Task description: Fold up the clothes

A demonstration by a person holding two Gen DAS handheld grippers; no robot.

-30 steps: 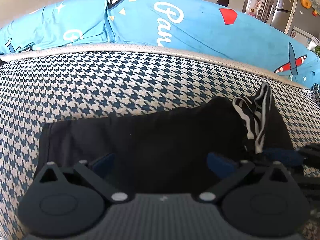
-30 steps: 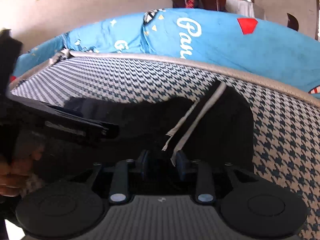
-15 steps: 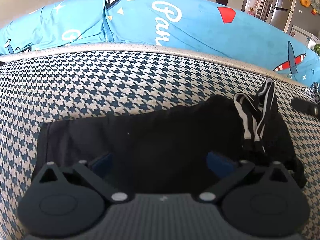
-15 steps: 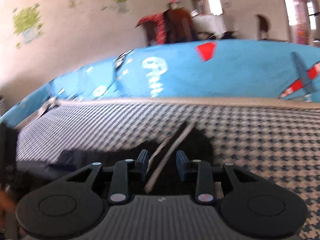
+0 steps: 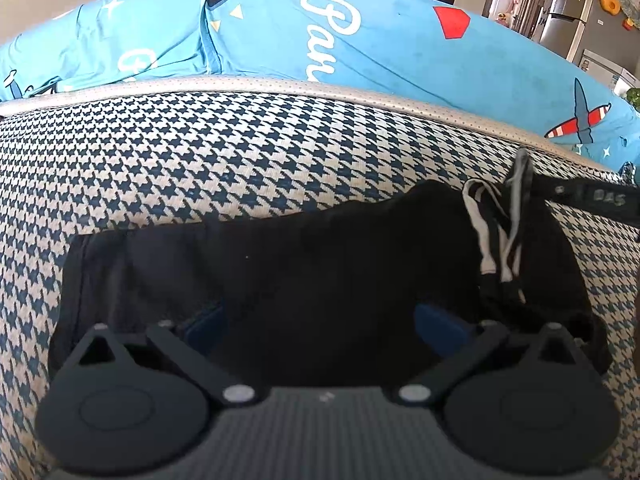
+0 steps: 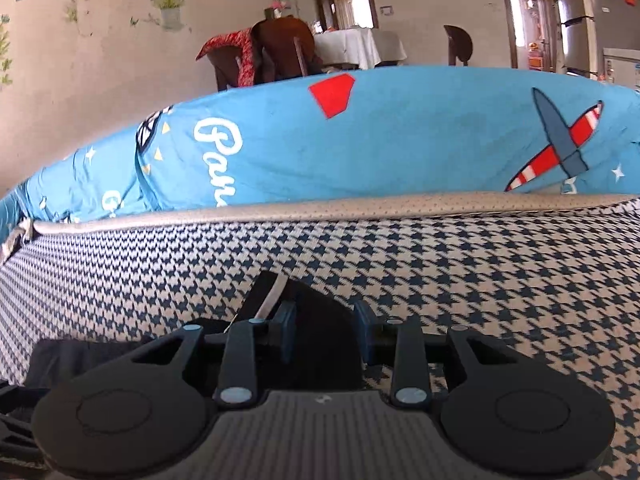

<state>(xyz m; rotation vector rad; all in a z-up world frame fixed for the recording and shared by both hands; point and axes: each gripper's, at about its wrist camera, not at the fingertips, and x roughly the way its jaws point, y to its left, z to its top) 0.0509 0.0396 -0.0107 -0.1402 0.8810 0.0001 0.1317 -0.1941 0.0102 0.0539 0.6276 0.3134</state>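
Note:
A black garment (image 5: 320, 264) with white side stripes (image 5: 490, 240) lies spread on the houndstooth sofa seat (image 5: 240, 152). My left gripper (image 5: 320, 320) is open and wide over the garment's near middle, with nothing pinched between its blue pads (image 5: 436, 324). In the right wrist view my right gripper (image 6: 325, 330) is shut on a fold of the black garment (image 6: 320, 320), and a white stripe (image 6: 274, 296) rises beside its left pad. In the left wrist view the right gripper's dark finger (image 5: 588, 200) reaches in from the right edge and holds the striped edge lifted.
A blue printed cushion cover (image 5: 360, 40) runs along the sofa back behind a beige piped edge (image 5: 360, 94). Beyond it stand chairs (image 6: 280, 52), a table with a white cloth (image 6: 356, 46), and a fridge (image 6: 576, 20) at the far right.
My right gripper moved rightwards and tilted up, carrying the striped edge toward the sofa's back right. The stripes now stand higher above the cloth. The left gripper stayed still.

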